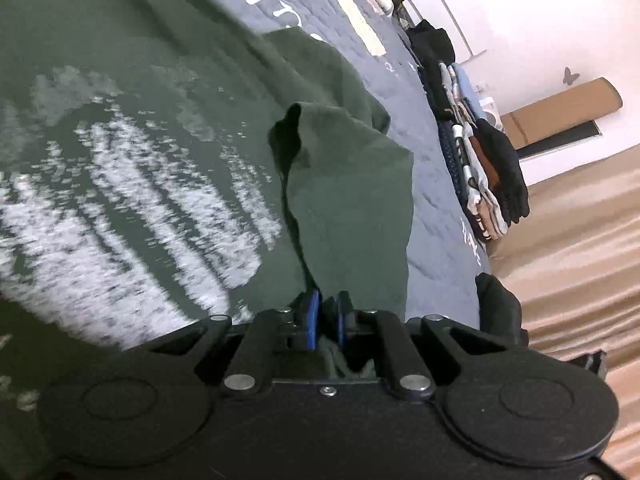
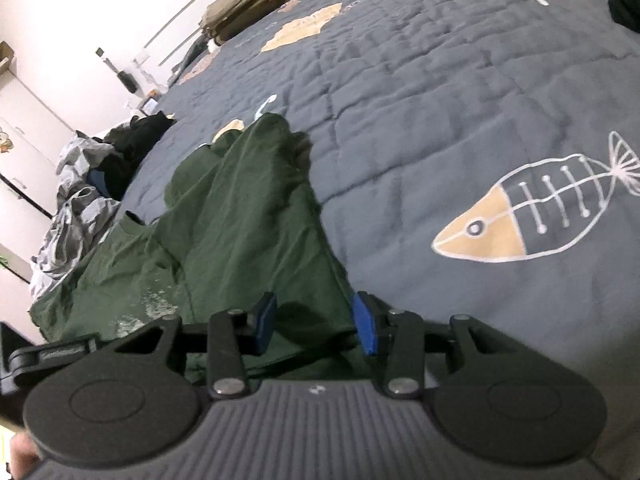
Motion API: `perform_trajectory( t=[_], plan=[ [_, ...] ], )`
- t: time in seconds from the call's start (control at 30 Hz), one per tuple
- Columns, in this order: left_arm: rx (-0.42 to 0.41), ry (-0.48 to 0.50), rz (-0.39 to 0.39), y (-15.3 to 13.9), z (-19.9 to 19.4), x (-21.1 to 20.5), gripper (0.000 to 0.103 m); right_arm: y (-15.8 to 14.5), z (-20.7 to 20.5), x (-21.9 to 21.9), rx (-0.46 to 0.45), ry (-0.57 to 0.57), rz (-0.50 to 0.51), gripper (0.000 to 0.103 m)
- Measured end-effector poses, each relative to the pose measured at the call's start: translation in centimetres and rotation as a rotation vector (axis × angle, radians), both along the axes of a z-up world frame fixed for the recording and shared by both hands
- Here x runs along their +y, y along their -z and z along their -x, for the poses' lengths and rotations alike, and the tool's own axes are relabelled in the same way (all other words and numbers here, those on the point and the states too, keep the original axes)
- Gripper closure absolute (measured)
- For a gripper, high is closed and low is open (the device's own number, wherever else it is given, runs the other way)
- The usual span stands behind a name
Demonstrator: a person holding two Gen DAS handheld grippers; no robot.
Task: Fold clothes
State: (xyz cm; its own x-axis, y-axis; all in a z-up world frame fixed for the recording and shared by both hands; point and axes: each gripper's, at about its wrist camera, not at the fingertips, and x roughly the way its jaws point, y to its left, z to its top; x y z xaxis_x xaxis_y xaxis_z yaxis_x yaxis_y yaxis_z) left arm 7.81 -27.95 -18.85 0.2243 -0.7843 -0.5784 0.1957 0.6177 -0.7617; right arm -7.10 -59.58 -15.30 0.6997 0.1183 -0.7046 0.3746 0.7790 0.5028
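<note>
1. Green cotton fills most of both views: a dark green T-shirt with a cracked white print lies spread on a bed under a grey quilt stitched with fish-skeleton pictures.
2. The left claw points down at a slant over the shirt, its blue pads drawn almost together and pinching a fold of the green cloth, which rises from between them as a loose peak.
3. The right claw also tilts down toward the bed. Its jaws stand partly apart with a band of the shirt's edge lying between them; the right pad sits at the cloth's border, but whether either pad presses on the fabric cannot be told.
4. A stack of folded clothes lines the quilt's far edge in the left view; a rumpled grey-and-black heap sits at the bed's edge in the right view.
5. The print is smeared by blur and unreadable. Each claw's own body hides the cloth nearest it, and the shirt's full outline is cut off in both views.
</note>
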Motion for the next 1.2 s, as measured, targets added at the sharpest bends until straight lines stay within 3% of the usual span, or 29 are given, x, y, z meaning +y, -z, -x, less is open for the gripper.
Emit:
perform_trajectory(
  t=[0.1,0.17,0.2,0.23,0.43,0.63,0.8,1.0,1.2],
  plan=[
    [-0.038,-0.002,-0.011,-0.7,1.0,2.3,0.09,-0.2,0.1,-0.3,0.023,0.01,0.021,0.061],
    [-0.082,-0.045,-0.02,-1.7,1.8,5.0,0.075,-1.3,0.4,-0.3,-0.017,0.029,0.014,0.061],
    [-0.105,-0.066,-0.024,-2.2,2.1,6.4,0.057,-2.1,0.6,-0.2,-0.049,0.035,0.016,0.06],
    [-0.127,-0.088,-0.029,-2.7,2.5,7.7,0.047,-3.0,0.8,0.0,-0.09,0.031,0.023,0.058],
    [-0.279,-0.277,-0.132,-6.0,3.1,16.4,0.047,-7.2,1.0,3.3,-0.246,-0.019,0.042,0.058],
    [-0.364,-0.494,-0.209,-8.1,2.1,23.0,0.041,-9.1,-0.6,8.8,-0.297,-0.11,0.059,0.054],
    [-0.399,-0.616,-0.256,-9.0,2.0,27.0,0.04,-9.9,-1.8,14.3,-0.315,-0.214,0.058,0.05],
    [-0.361,-0.677,-0.139,-9.6,1.3,29.3,0.04,-11.6,-2.2,20.5,-0.346,-0.293,0.081,0.043],
    [-0.352,-0.697,-0.179,-8.9,0.6,31.5,0.038,-12.4,-2.9,24.2,-0.356,-0.32,0.07,0.033]
  ],
)
